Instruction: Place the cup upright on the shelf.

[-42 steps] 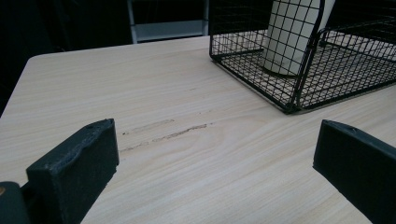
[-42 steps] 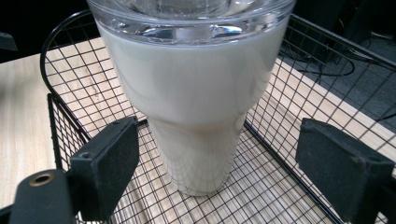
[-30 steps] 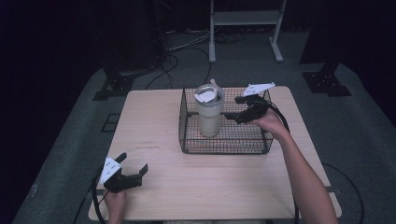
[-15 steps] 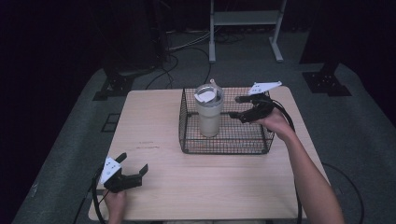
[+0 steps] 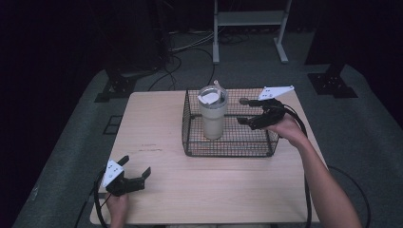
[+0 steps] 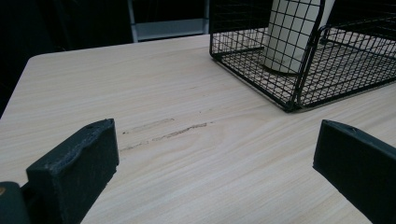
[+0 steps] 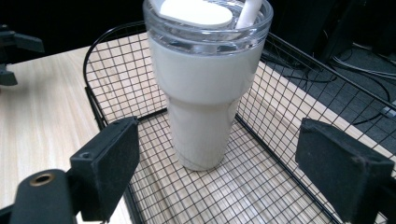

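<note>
A tall cream tumbler (image 5: 212, 114) with a clear lid and a straw stands upright in the left part of a black wire basket (image 5: 228, 147) on the wooden table. My right gripper (image 5: 244, 118) hovers over the basket's right side, open, jaws pointing at the tumbler (image 7: 205, 88) and a short way from it. The basket's mesh floor (image 7: 243, 191) lies under those jaws. My left gripper (image 5: 135, 167) rests open near the table's front left edge, far from the basket (image 6: 299, 74), with nothing between its jaws.
The light wooden table (image 5: 157, 128) has faint dark scuff marks (image 6: 163, 133) in front of the left gripper. A metal stand (image 5: 249, 28), cables and black stand feet (image 5: 116, 88) sit on the grey floor beyond the table.
My right gripper has drawn back slightly to the right, away from the tumbler. The left gripper has not moved.
</note>
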The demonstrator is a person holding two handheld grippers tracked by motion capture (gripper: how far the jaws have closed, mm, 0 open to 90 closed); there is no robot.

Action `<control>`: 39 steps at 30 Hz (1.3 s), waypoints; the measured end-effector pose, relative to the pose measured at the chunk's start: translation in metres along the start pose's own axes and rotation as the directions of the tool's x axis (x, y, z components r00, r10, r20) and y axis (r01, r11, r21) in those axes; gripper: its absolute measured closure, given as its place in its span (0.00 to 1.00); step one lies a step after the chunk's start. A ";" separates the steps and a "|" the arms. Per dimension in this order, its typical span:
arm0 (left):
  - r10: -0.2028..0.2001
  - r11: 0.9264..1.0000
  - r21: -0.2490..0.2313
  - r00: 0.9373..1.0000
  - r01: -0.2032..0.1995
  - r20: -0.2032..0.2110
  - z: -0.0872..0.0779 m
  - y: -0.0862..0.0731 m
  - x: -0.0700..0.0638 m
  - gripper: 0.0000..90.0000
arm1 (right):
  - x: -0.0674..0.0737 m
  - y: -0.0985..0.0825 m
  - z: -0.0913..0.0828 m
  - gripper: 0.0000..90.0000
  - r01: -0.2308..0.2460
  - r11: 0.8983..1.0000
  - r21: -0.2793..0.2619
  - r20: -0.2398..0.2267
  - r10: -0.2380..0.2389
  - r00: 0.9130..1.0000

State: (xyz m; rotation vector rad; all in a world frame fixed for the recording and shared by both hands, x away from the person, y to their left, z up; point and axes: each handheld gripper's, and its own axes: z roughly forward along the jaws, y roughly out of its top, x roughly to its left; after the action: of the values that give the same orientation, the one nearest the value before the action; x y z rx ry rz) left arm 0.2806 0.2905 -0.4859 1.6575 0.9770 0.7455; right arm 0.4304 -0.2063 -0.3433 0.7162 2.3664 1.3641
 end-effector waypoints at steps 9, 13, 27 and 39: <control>0.000 1.000 0.002 1.000 0.000 -0.001 0.000 0.000 0.000 0.00 | 0.008 -0.008 -0.012 0.15 0.011 1.000 -0.007 -0.011 -0.011 1.000; 0.005 1.000 0.003 1.000 -0.005 -0.001 0.000 0.000 0.000 0.00 | 0.012 -0.014 -0.016 0.15 0.014 1.000 -0.005 -0.018 -0.014 1.000; 0.000 1.000 0.002 1.000 0.000 -0.002 0.000 0.000 -0.001 0.00 | 0.026 -0.034 -0.030 0.15 0.022 0.999 -0.024 -0.043 -0.023 0.999; 0.001 1.000 0.005 1.000 -0.001 -0.003 0.000 0.000 0.000 0.00 | 0.035 -0.050 -0.035 0.15 0.013 1.000 -0.028 -0.063 -0.015 0.998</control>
State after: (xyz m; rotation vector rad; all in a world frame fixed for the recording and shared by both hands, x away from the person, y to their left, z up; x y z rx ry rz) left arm 0.2806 0.2902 -0.4858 1.6618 0.9810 0.7464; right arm 0.3705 -0.2321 -0.3705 0.6568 2.3911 1.4313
